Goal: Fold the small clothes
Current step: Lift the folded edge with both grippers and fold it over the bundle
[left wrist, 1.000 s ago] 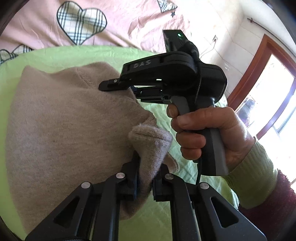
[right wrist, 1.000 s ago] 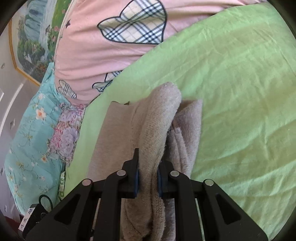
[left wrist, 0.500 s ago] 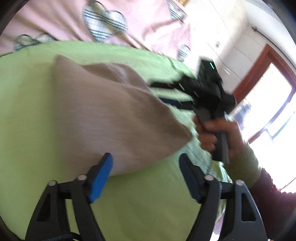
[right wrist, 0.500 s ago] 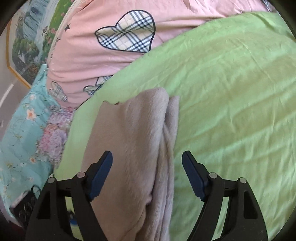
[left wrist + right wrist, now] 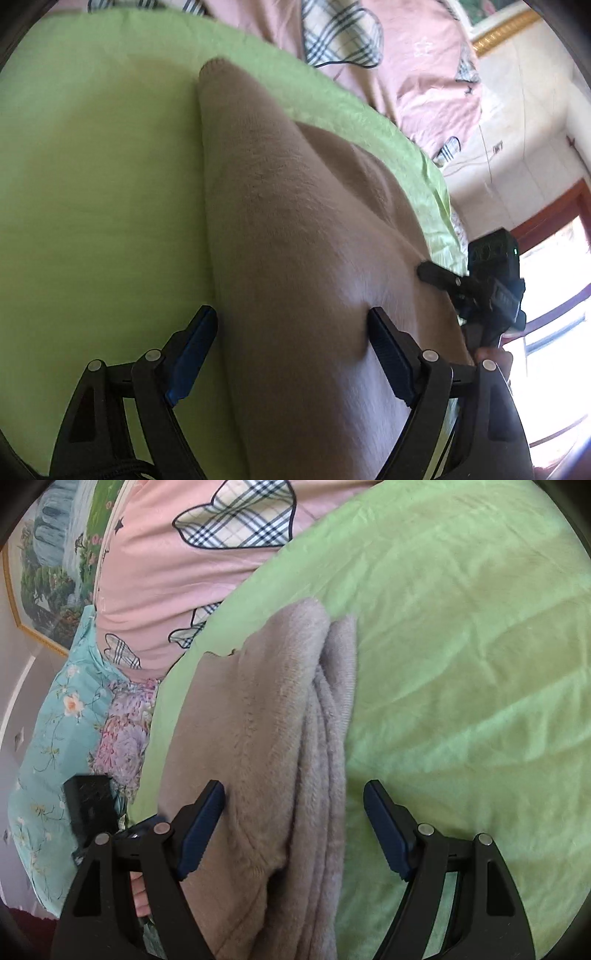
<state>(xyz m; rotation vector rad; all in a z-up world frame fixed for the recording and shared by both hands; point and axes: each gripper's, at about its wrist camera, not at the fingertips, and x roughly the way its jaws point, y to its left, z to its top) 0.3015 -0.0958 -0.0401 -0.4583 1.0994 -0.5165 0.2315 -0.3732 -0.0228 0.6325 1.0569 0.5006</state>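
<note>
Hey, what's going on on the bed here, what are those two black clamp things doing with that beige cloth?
A person is folding a small beige knit garment on a green sheet, with a handheld gripper in each hand. The garment lies folded over on itself, its layered edges stacked along one side. The left gripper is opening its jaws, and its pads do not pinch the cloth. The right gripper is open too, straddling the folded edge without pressing it. Nothing is held right now.

Left hand-held gripper (image 5: 291,350) black with blue pads, silver screws, right hand-held gripper (image 5: 293,825) alike
</note>
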